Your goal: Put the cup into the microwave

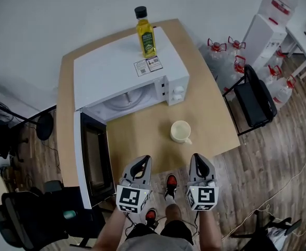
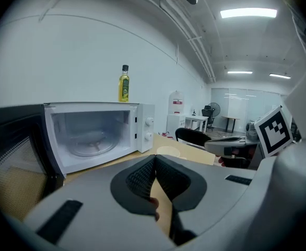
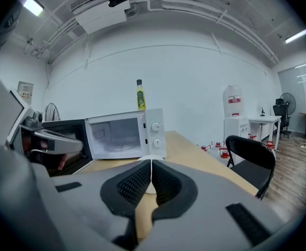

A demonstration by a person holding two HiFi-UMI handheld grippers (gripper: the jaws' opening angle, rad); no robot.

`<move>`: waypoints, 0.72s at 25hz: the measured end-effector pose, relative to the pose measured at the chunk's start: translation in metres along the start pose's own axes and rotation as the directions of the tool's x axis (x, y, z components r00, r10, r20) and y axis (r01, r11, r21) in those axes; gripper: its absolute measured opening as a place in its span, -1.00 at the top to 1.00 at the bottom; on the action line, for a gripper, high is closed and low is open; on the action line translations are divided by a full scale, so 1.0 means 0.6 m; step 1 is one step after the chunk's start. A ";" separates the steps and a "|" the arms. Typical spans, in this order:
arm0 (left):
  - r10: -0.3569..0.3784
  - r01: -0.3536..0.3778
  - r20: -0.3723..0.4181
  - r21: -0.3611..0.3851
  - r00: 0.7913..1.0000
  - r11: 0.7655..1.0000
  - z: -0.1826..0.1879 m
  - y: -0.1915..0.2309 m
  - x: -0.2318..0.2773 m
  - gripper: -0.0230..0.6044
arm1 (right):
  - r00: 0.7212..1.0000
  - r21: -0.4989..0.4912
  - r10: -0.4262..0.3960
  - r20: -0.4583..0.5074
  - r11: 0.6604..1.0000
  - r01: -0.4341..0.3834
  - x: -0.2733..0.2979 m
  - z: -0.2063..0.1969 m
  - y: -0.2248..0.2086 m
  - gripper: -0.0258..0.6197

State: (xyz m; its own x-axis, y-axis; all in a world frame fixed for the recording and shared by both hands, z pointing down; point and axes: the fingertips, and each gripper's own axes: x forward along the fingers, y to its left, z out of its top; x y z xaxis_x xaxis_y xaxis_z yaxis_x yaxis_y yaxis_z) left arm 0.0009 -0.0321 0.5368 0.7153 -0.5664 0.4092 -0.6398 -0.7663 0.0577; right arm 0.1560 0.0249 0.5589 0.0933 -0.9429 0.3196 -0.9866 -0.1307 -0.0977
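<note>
A cream cup (image 1: 180, 132) stands on the wooden table (image 1: 210, 114) in front of the white microwave (image 1: 127, 72). The microwave's door (image 1: 93, 158) hangs open to the left, and its cavity with the glass turntable (image 2: 93, 143) has nothing in it. My left gripper (image 1: 141, 161) and right gripper (image 1: 198, 159) hover side by side at the table's near edge, short of the cup, both shut on nothing. In the left gripper view the cup (image 2: 167, 151) shows just past the closed left gripper (image 2: 154, 157). In the right gripper view the cup (image 3: 148, 188) sits right behind the closed right gripper (image 3: 151, 162).
A yellow oil bottle (image 1: 145, 33) stands on top of the microwave. A black folding chair (image 1: 255, 101) and several water jugs (image 1: 236, 56) are to the right of the table. The open door juts past the table's front left edge.
</note>
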 end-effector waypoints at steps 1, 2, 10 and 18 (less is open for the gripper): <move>0.004 -0.004 -0.009 -0.005 1.000 1.000 -0.005 0.004 0.009 0.85 | 1.000 0.004 -0.005 -0.008 1.000 0.005 0.010 -0.008 -0.005 0.86; 0.009 -0.009 -0.016 -0.010 1.000 1.000 -0.009 0.007 0.017 0.85 | 1.000 0.006 -0.007 -0.017 1.000 0.007 0.021 -0.016 -0.009 0.86; 0.024 -0.026 -0.063 -0.027 0.998 0.999 -0.034 0.025 0.070 0.85 | 0.996 0.040 0.024 -0.086 0.999 -0.020 0.086 -0.072 -0.020 0.55; 0.038 -0.042 -0.093 -0.039 0.995 0.998 -0.054 0.036 0.103 0.85 | 0.989 0.061 0.041 -0.139 0.998 -0.032 0.129 -0.114 -0.030 0.50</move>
State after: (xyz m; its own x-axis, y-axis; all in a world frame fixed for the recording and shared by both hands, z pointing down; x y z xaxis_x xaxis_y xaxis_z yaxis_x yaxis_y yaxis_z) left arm 0.0222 -0.0736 0.5928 0.6610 -0.5646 0.4943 -0.6799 -0.7294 0.0760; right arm 0.1718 -0.0249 0.6499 0.0336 -0.8957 0.4433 -0.9791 -0.1185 -0.1653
